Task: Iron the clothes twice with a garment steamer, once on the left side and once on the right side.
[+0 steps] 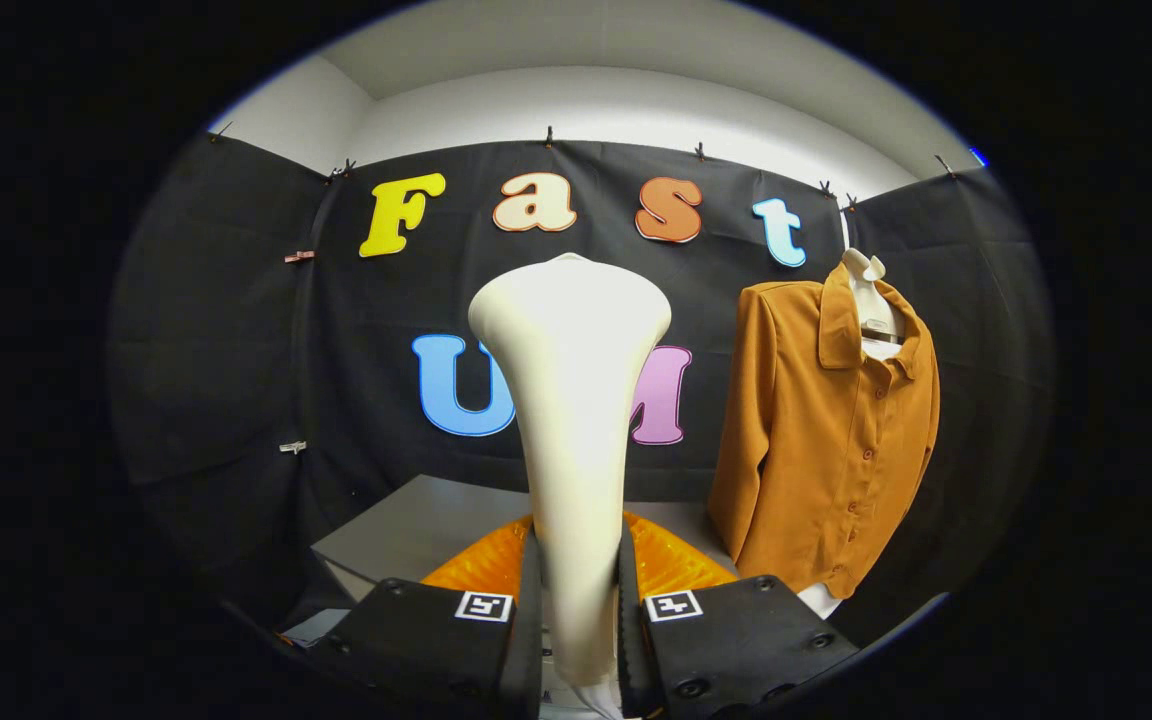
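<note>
Hand-held gripper point(581, 600) clamped on cream garment steamer point(571, 400), both fingers pressing its handle, head raised upright above tabletop point(416, 530); brown shirt point(831, 440) hangs off to the right, apart, likely awaiting its first pass.

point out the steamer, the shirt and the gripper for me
garment steamer point(571, 400): gripper view, on its neck, below the flared head, held upright between the fingers
shirt point(826, 440): gripper view, on the front panel by the button row
gripper point(579, 620): gripper view, midway between the fingertips, shut on the steamer's handle
</note>
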Motion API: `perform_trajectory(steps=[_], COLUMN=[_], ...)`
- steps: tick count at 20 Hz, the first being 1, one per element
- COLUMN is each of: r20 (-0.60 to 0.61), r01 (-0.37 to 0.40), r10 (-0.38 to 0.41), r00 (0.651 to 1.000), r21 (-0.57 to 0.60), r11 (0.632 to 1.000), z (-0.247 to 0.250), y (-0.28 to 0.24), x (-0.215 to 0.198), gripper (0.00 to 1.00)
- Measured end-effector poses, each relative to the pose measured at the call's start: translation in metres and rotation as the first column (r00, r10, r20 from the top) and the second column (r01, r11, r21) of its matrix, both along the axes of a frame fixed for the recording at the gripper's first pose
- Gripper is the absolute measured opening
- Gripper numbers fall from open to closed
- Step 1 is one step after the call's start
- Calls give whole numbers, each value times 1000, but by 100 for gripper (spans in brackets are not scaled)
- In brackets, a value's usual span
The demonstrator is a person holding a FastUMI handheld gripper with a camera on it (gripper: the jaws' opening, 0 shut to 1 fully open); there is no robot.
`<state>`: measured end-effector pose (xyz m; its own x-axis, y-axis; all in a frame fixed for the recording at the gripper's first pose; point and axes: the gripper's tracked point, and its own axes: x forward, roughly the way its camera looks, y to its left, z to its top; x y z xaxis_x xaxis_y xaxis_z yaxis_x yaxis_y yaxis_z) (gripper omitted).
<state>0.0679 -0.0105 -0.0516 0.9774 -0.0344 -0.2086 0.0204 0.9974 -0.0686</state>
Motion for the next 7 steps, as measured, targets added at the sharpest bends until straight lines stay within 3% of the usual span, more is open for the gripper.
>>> perform_trajectory(steps=[7], r20=[2], r01=[-6], r10=[6], r00=[1000], r21=[-2], r11=[1000], z=[2], y=[1], x=[0], gripper=[34])
